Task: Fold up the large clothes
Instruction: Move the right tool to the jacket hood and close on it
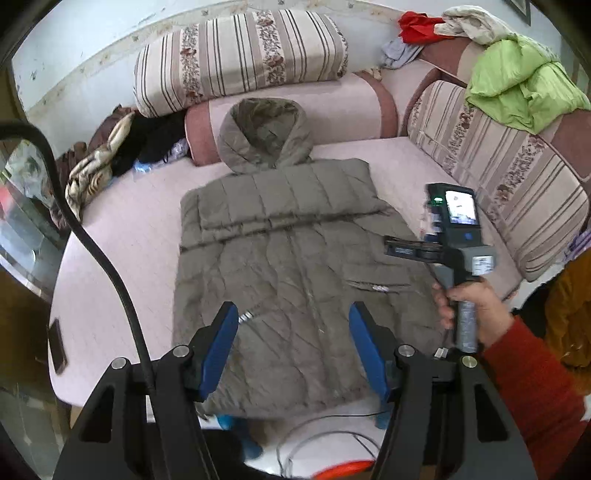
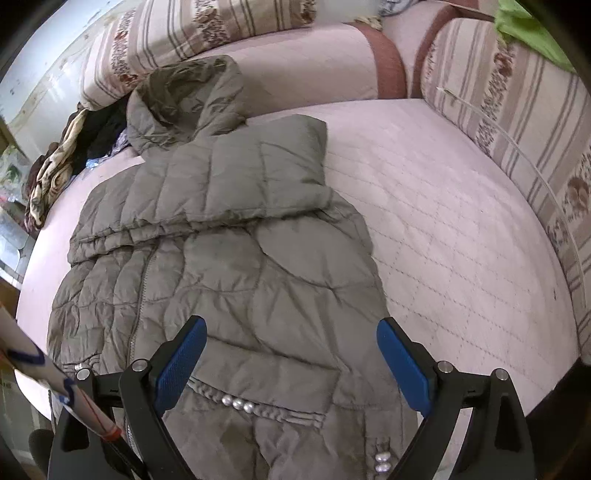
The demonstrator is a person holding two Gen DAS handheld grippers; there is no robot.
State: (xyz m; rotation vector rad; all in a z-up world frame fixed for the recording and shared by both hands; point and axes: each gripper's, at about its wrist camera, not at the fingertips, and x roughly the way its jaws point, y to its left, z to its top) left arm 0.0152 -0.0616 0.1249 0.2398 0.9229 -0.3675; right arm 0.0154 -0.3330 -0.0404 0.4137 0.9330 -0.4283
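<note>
A large olive-grey quilted hooded coat (image 1: 291, 266) lies flat on the pink sofa seat (image 1: 122, 236), hood toward the back, sleeves folded across the chest. My left gripper (image 1: 293, 317) is open and empty, above the coat's lower hem. The right gripper device (image 1: 443, 236), held by a hand in a red sleeve, hovers over the coat's right side. In the right wrist view the coat (image 2: 229, 266) fills the left, and my right gripper (image 2: 291, 332) is open and empty above its lower right pocket area.
Striped floral cushions (image 1: 240, 55) line the back and right side (image 1: 498, 184). A green garment (image 1: 524, 88), red cloth (image 1: 417, 26) and other clothes lie on the backrest. A clothes pile (image 1: 103, 162) sits at left. Bare sofa seat (image 2: 461, 240) lies right of the coat. Cables (image 1: 332, 439) run below.
</note>
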